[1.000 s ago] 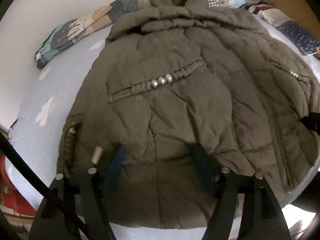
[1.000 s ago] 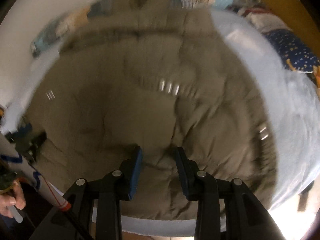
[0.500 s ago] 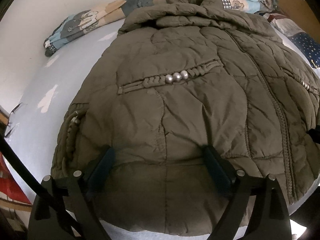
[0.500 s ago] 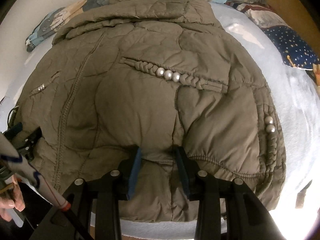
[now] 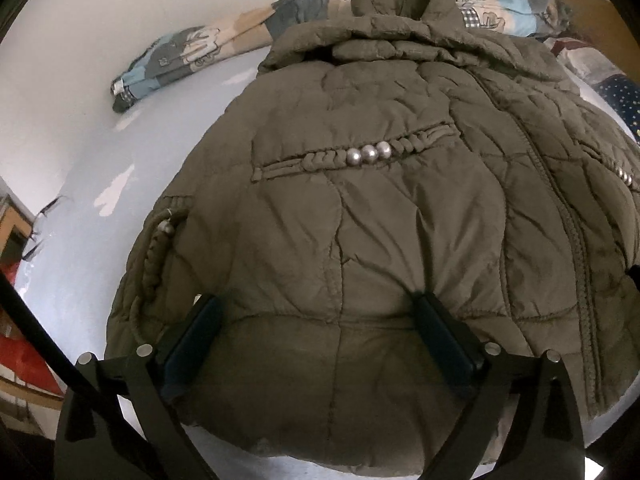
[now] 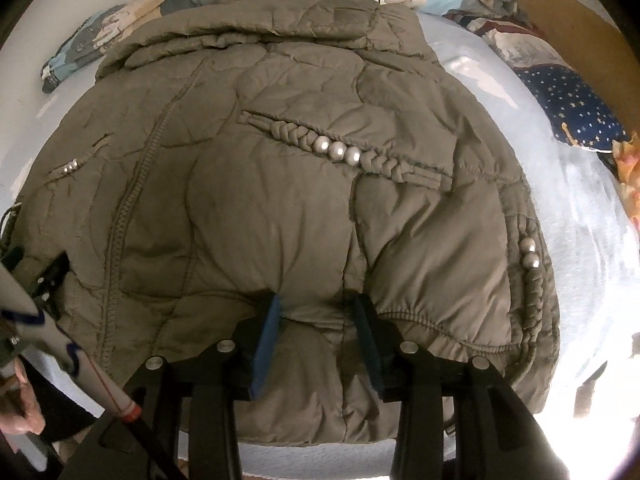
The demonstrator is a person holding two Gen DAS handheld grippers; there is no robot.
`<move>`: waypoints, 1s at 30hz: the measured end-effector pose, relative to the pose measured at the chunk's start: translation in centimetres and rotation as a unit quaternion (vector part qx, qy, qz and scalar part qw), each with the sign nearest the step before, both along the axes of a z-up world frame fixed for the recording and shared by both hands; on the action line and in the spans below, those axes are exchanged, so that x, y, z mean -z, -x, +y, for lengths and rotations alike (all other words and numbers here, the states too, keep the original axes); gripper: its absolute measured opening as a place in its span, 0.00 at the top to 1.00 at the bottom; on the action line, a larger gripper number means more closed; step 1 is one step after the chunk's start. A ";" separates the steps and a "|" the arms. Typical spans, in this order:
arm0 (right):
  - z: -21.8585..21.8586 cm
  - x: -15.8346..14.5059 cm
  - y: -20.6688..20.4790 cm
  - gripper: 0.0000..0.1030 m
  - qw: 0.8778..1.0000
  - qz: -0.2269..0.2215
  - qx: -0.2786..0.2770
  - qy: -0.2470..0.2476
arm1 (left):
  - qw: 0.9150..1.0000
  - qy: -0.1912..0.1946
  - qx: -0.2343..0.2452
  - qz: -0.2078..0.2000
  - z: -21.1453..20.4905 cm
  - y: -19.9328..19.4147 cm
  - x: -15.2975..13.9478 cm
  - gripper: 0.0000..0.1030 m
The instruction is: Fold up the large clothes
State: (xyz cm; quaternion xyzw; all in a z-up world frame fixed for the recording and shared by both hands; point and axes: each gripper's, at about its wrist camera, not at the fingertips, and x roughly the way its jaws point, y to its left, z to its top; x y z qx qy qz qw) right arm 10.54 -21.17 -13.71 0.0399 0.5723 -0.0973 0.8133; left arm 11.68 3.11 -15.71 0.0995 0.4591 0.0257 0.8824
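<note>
Left gripper [image 5: 316, 312], nearest the left wrist lens: jaws spread wide and opening further, fingertips resting on the lower hem zone of the jacket [image 5: 380, 220], a broad span of quilted fabric lying between them but not pinched. Right gripper [image 6: 316, 312], nearest the right wrist lens: jaws partway apart and opening slowly, a raised ridge of fabric standing between the blue pads [image 6: 267, 344]; whether the pads press it, cannot tell. At lower left of the right view: a hand [image 6: 18, 404] beside a white pole with a red band [image 6: 80, 360].

Beyond the fingertips: olive quilted jacket spread flat, front up, hem toward the cameras and collar away, on a pale blue bedsheet [image 5: 80, 208]. Braided pocket trim with three silver beads [image 5: 368, 154] across the mid-chest on each side; closed zip line [image 6: 120, 232] running hem to collar; further beads on the braided side seam [image 6: 530, 254].

Farthest: patterned cartoon-print bedding [image 5: 188, 60] bunched behind the collar, against a white wall [image 5: 100, 12]; dark blue starred pillow [image 6: 576, 112] at far right.
</note>
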 end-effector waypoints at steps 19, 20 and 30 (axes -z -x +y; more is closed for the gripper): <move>0.6 -0.1 -0.1 0.56 1.000 0.013 0.010 0.022 | 0.999 -0.018 -0.041 0.013 -0.7 -0.6 -0.3 0.02; 0.7 -0.1 -0.1 0.56 1.000 0.014 0.011 0.023 | 0.999 -0.018 -0.041 0.014 -0.7 -0.7 -0.3 0.02; 0.5 0.0 0.1 0.53 1.000 0.007 0.002 0.024 | 0.999 -0.017 -0.041 0.018 -0.6 -0.9 -0.4 0.02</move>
